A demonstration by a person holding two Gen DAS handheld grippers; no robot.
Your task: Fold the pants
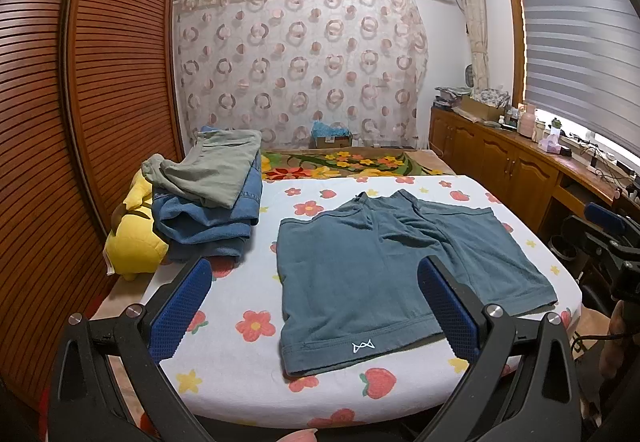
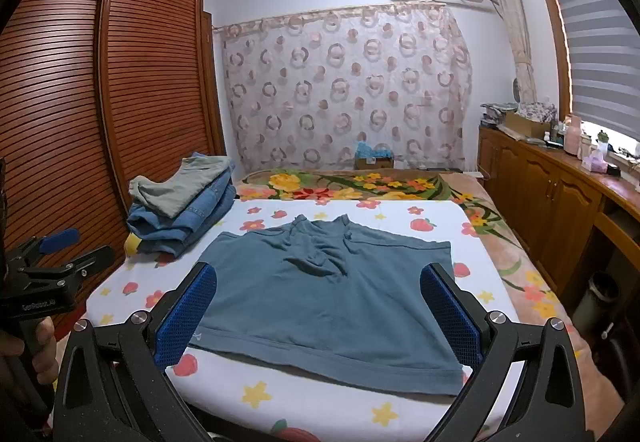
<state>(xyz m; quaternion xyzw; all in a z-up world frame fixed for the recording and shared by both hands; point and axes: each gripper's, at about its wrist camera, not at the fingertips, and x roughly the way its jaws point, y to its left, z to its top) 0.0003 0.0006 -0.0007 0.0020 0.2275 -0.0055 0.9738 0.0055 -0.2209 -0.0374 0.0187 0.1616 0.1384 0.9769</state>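
A pair of teal-blue shorts (image 1: 384, 274) lies spread flat on the white flowered sheet (image 1: 240, 342), waistband away from me, hems toward me, with a small white logo near the left hem. In the right wrist view the shorts (image 2: 320, 302) fill the middle of the bed. My left gripper (image 1: 316, 310) is open and empty, held above the near edge over the left leg. My right gripper (image 2: 320, 314) is open and empty, above the near hems. Each gripper also shows at the edge of the other's view: the right one (image 1: 608, 238) and the left one (image 2: 60, 254).
A stack of folded clothes (image 1: 212, 194), denim with a grey-green piece on top, sits at the bed's far left, beside a yellow plush toy (image 1: 136, 238). A slatted wooden wardrobe (image 1: 80, 102) stands left. A wooden cabinet (image 1: 520, 170) with clutter runs along the right. A floral blanket (image 1: 340, 162) lies beyond.
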